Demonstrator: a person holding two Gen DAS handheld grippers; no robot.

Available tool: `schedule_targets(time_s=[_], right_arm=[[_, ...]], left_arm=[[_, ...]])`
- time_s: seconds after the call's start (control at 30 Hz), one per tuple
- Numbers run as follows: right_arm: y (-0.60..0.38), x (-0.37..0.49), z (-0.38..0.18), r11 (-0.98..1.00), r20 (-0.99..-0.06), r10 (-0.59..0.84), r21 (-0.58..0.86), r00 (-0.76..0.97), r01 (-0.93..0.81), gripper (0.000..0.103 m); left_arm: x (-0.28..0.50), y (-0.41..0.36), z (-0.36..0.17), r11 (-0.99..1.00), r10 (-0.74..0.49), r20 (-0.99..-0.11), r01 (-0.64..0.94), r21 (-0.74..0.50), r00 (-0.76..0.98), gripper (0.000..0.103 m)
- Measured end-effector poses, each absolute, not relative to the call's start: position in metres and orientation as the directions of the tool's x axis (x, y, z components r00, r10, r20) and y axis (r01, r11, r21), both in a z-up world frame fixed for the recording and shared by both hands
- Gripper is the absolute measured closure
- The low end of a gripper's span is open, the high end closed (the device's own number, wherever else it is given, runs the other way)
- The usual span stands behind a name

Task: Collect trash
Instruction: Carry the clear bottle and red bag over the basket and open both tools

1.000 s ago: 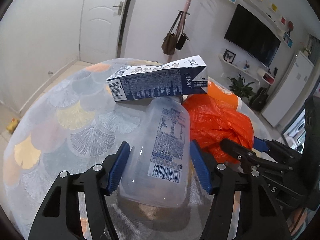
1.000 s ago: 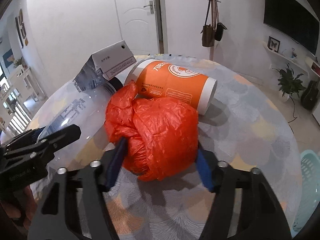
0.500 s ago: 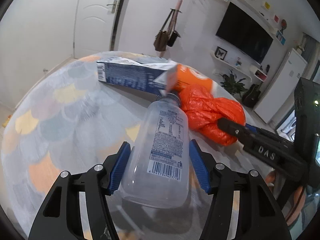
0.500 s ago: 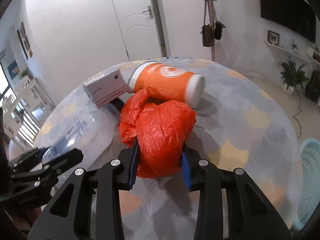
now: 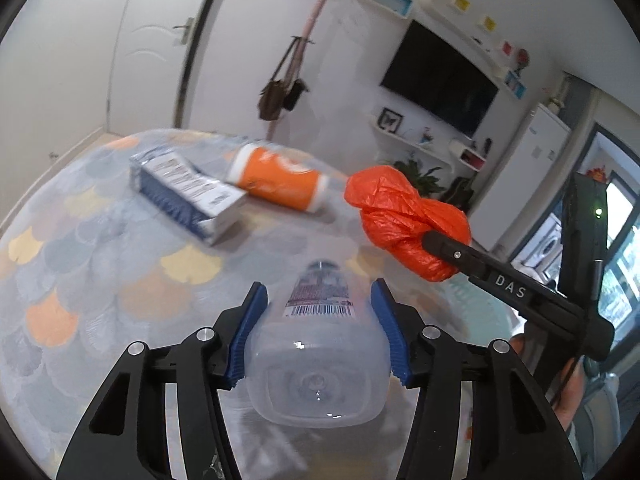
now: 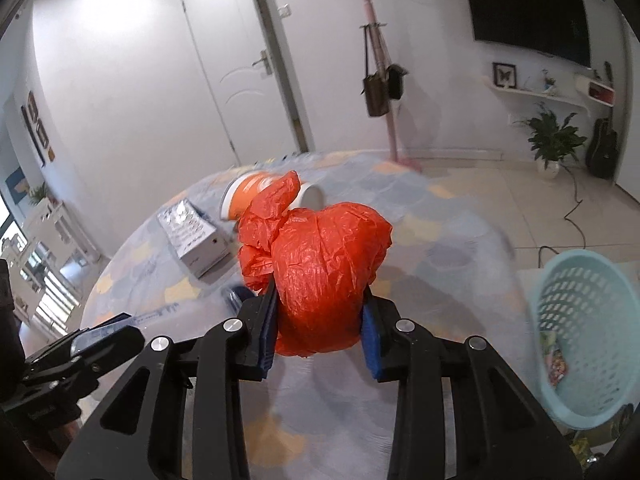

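Note:
My left gripper [image 5: 319,285] holds a clear plastic bottle [image 5: 318,364] base-first, lifted above the table; its blue pads press the bottle's sides and the jaws are still closing. My right gripper [image 6: 319,288] is shut on a crumpled orange plastic bag [image 6: 324,264], also lifted; the left wrist view shows that bag [image 5: 404,220] at the right. An orange canister [image 5: 276,178] with white ends and a blue-and-white carton [image 5: 188,196] lie on the round table [image 5: 100,280] beyond.
A pale teal laundry-style basket [image 6: 592,320] with scraps inside stands on the floor to the right of the table. My left gripper [image 6: 100,336] shows at lower left in the right wrist view. A coat stand [image 6: 376,80] with bags stands behind the table.
The right jaws closed on the orange bag and lifted it. The left gripper raised the bottle and pulled back; the carton that leaned over the bottle now lies flat on the table.

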State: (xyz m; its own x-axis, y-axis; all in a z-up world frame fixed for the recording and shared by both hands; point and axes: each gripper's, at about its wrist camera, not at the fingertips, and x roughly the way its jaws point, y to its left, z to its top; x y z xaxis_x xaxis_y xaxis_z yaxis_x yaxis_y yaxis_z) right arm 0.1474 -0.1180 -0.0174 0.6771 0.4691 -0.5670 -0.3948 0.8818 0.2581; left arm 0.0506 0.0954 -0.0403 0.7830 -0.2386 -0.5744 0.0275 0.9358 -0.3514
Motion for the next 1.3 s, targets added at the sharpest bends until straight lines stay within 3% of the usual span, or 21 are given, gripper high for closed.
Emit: schedule_targets(time_s=[0.17, 0.33, 0.73, 0.93, 1.1, 1.3], right_arm=[[-0.145, 0.145, -0.014, 0.892, -0.561, 0.452, 0.268, 0.693, -0.365, 0.071], [-0.165, 0.143, -0.025, 0.896, -0.574, 0.444, 0.289, 0.688, -0.337, 0.071], [-0.178, 0.140, -0.033, 0.890, -0.580, 0.455, 0.315, 0.675, -0.329, 0.071], [-0.198, 0.137, -0.033, 0.897, -0.567, 0.440, 0.323, 0.696, -0.304, 0.071], [-0.220, 0.134, -0.025, 0.904, -0.545, 0.418, 0.332, 0.727, -0.271, 0.071], [-0.253, 0.123, -0.001, 0.944, -0.496, 0.307, 0.266, 0.812, -0.194, 0.071]], left_arm=[[0.052, 0.068, -0.047, 0.955, -0.240, -0.618, 0.070, -0.287, 0.748, 0.051], [0.047, 0.053, -0.078, 0.967, -0.230, -0.722, 0.067, -0.247, 0.652, 0.051], [0.081, 0.041, -0.102, 0.969, -0.213, -0.794, 0.022, -0.245, 0.569, 0.045], [0.089, 0.033, -0.097, 0.958, -0.254, -0.766, 0.046, -0.283, 0.590, 0.046], [0.087, 0.008, -0.068, 0.950, -0.296, -0.690, 0.130, -0.283, 0.660, 0.046], [0.107, -0.032, -0.031, 0.933, -0.356, -0.613, 0.230, -0.278, 0.706, 0.046]])
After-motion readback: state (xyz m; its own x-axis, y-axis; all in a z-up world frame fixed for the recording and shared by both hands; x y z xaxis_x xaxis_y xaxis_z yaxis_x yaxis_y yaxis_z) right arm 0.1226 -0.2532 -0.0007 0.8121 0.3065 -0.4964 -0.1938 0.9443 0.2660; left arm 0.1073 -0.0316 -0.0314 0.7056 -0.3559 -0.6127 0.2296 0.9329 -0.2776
